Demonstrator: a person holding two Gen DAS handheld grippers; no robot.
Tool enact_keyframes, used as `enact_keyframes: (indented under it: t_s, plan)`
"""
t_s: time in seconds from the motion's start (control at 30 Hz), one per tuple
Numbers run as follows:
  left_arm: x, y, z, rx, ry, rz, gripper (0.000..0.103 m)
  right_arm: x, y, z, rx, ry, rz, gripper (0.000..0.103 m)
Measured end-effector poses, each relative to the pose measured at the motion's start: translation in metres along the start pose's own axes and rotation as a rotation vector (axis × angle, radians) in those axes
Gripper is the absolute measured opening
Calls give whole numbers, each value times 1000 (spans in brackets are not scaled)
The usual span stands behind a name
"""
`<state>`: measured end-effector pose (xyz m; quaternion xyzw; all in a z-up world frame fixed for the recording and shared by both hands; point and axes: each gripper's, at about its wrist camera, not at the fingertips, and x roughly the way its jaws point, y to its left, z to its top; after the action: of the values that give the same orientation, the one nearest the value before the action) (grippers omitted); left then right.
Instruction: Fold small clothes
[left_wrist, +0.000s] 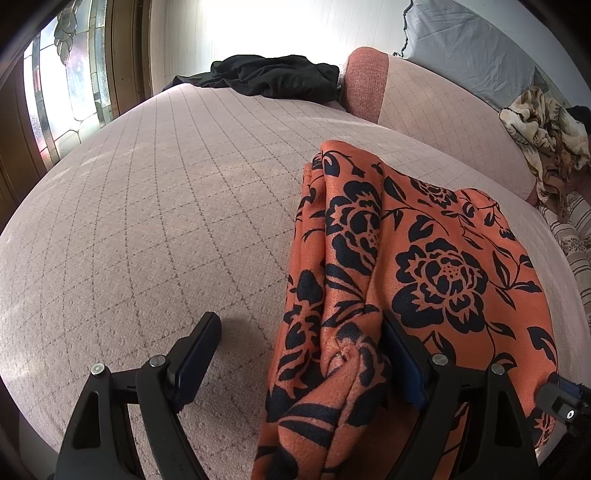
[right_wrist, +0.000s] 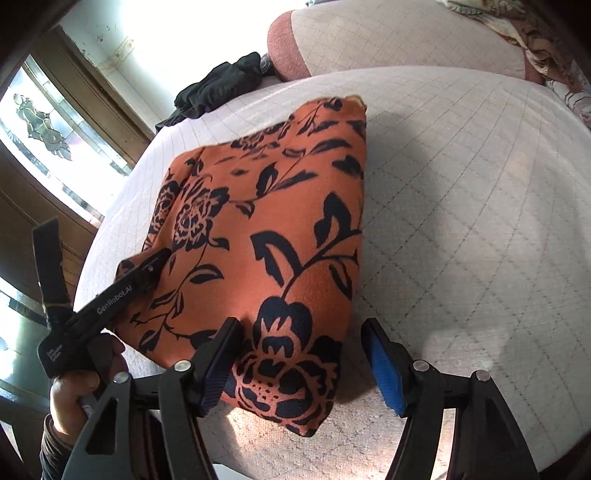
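Note:
An orange cloth with black flowers (left_wrist: 424, 258) lies folded on the pink quilted cushion (left_wrist: 166, 221). My left gripper (left_wrist: 301, 339) is open; the cloth's left folded edge lies between its fingers, against the right finger (left_wrist: 402, 354). In the right wrist view the same cloth (right_wrist: 280, 236) lies in front of my right gripper (right_wrist: 301, 347), which is open with the cloth's near corner between its fingers. The left gripper (right_wrist: 147, 267) shows there at the cloth's left edge, held by a hand.
A black garment (left_wrist: 273, 75) lies at the far end of the cushion. A pink bolster (left_wrist: 369, 85) and a brown patterned blanket (left_wrist: 546, 144) lie to the right. A glass door (left_wrist: 62, 85) stands on the left.

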<state>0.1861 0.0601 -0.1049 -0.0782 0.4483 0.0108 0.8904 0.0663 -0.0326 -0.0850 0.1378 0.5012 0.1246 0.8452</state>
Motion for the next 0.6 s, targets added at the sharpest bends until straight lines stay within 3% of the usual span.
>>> enact_keyframes:
  t_s: [0.2,0.27,0.33,0.37,0.6]
  plan:
    - [1,3,2,3,3,-7,86,-32,35,35,-69,-155,84,71]
    - [2,3,3,4,4,-7,86,-19,44,42,-89,-130,124,73]
    - [2,3,4,7,7,-16,86,19,39,42,-60,-4,169,79]
    - [2,3,4,10,5,-13,86,36,34,38,-48,32,146,79]
    - [6,3,6,6,5,-6,86,11,42,42,-26,-45,181,79]
